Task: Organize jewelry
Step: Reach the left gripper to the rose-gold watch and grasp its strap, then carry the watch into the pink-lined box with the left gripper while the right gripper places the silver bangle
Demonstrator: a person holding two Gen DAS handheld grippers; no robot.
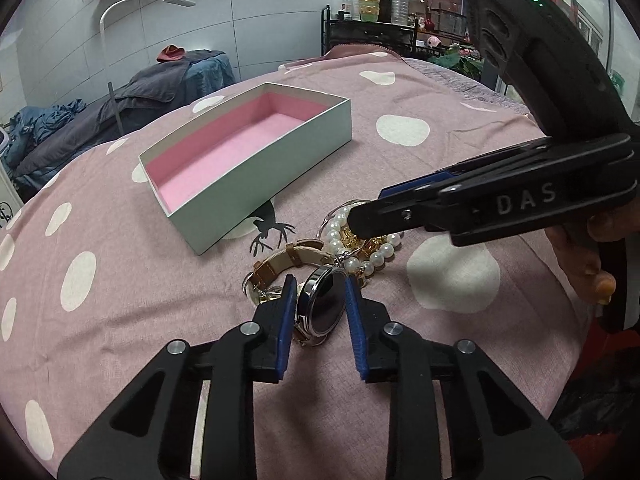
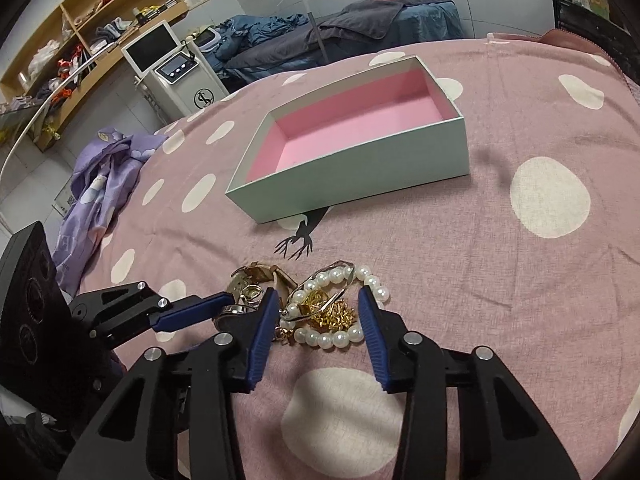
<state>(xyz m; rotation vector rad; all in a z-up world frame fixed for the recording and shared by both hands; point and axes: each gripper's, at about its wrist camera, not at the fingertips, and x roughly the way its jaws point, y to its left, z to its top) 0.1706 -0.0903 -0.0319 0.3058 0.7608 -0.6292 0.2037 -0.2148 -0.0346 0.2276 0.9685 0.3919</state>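
Note:
A jewelry pile lies on the pink dotted cloth: a round-faced watch [image 1: 322,306] with a tan strap [image 1: 288,260], a pearl bracelet [image 2: 336,338], a silver bangle [image 2: 328,304] and gold chain pieces [image 2: 334,312]. My left gripper [image 1: 319,286] has its jaws on either side of the watch face, close to its rim; contact is unclear. My right gripper [image 2: 317,298] is open around the pearl bracelet and bangle. An open mint box with pink lining [image 1: 248,148], also in the right wrist view [image 2: 360,128], stands empty behind the pile.
The cloth [image 1: 120,320] bears a black deer print [image 2: 298,240] by the box. A purple garment [image 2: 100,184] lies at the cloth's left edge. Beds with dark bedding, a shelf and a bottle rack stand beyond.

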